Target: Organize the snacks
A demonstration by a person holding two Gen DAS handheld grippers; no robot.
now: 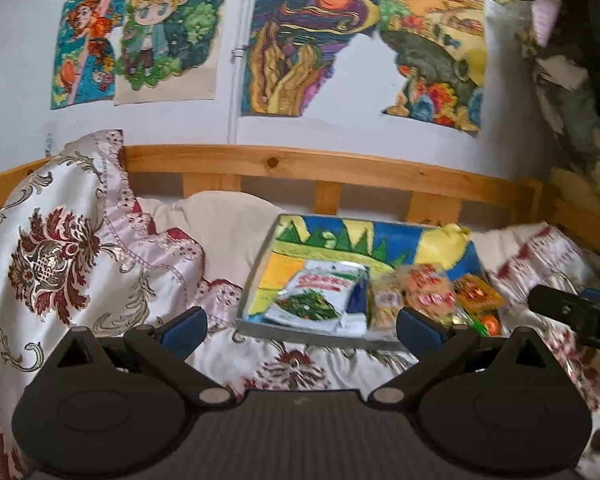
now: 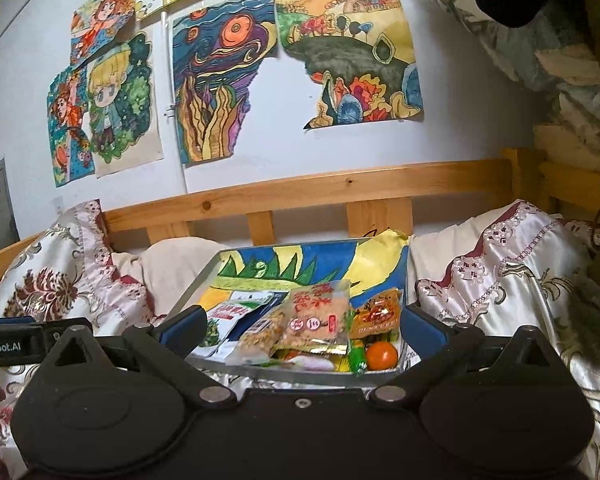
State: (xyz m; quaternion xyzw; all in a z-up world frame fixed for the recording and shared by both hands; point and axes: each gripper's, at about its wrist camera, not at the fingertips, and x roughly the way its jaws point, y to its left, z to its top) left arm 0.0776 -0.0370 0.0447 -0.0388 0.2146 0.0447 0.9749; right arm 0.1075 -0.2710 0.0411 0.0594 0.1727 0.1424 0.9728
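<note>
Snack packets all gathered along the near edge of a shallow grey tray lined with a bright drawing, on the satin-covered bed: a glossy white-and-green pouch, a crinkly clear cracker pack, a round orange sweet. Fits either sorted or awaiting sorting. Left gripper and right gripper both spread wide, holding nothing.

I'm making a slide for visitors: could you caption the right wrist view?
Open right gripper hovers before a tray of snack packets on a bed.
</note>
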